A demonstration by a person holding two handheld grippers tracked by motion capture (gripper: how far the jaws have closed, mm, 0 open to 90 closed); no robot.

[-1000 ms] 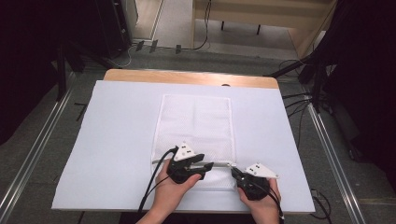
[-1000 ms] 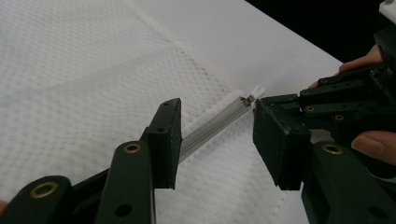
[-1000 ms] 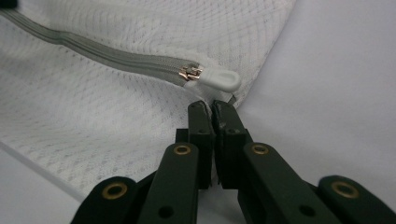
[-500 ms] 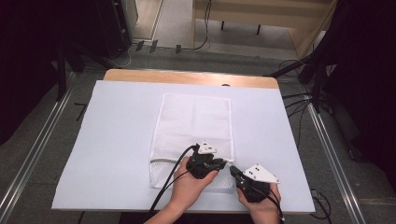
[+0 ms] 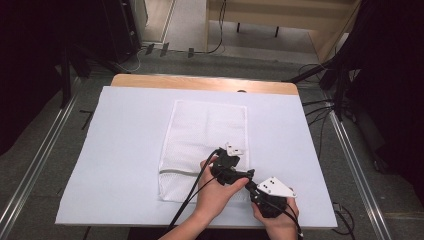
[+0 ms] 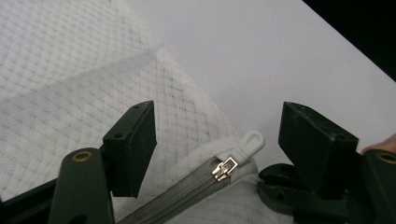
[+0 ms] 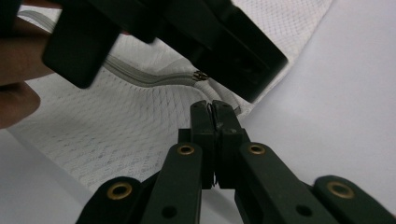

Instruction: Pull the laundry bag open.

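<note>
Mesh bag [image 5: 205, 140]: soft, light, limp; best taken by the zipper pull [image 6: 247, 141] at its corner. Left gripper [image 6: 217, 135] jaws just opened, straddling the pull untouched; right gripper [image 7: 214, 114] pinches the bag's corner beside it.

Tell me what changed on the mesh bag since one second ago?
The left gripper slid right along the zipper to the bag's right edge; its jaws have just opened, leaving the white pull tab free between them. The right gripper stayed shut on the mesh bag.
</note>
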